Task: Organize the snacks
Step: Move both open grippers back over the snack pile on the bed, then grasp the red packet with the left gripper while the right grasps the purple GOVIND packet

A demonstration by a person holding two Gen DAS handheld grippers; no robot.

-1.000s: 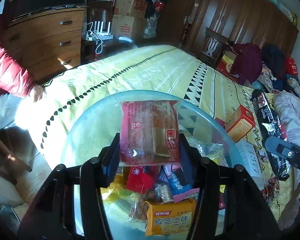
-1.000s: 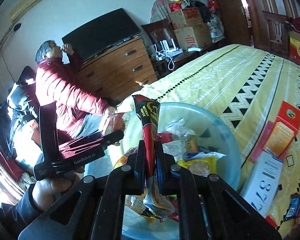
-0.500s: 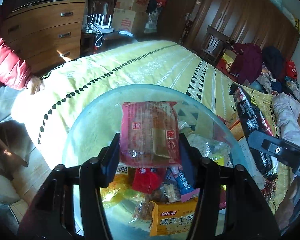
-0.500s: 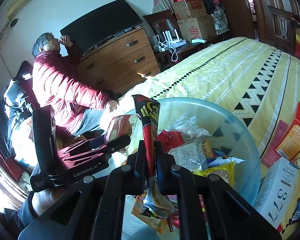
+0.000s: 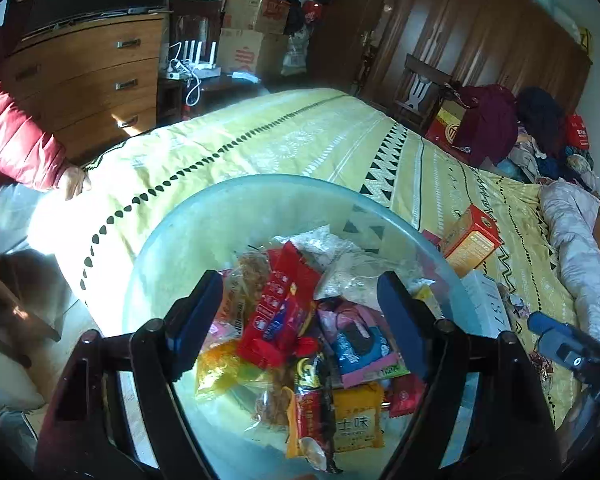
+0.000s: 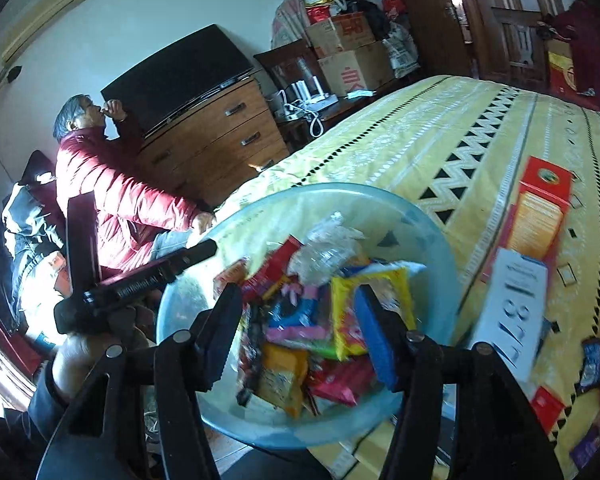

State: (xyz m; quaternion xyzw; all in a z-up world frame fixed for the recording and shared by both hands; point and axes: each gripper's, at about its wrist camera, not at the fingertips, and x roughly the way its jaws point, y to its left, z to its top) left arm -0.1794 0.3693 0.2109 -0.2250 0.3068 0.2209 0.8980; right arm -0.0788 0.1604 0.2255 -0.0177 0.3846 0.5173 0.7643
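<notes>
Your pale-blue translucent plastic bowl [image 5: 172, 240] holds red, yellow and pink snack packets [image 5: 284, 320]; the bedspread [image 5: 300, 136] is yellow with black zigzags.

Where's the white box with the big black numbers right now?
The white box lies on the yellow bedspread, right of the glass bowl in the right wrist view, just below the red and orange box.

White box [image 6: 512, 304] printed "187", yellow packet [image 5: 356, 420] "士味"

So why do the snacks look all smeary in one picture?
In the right wrist view the snacks and the white box are smeared by motion blur. In the left wrist view the snacks look sharp, with bright sun glare low on the left.
</notes>
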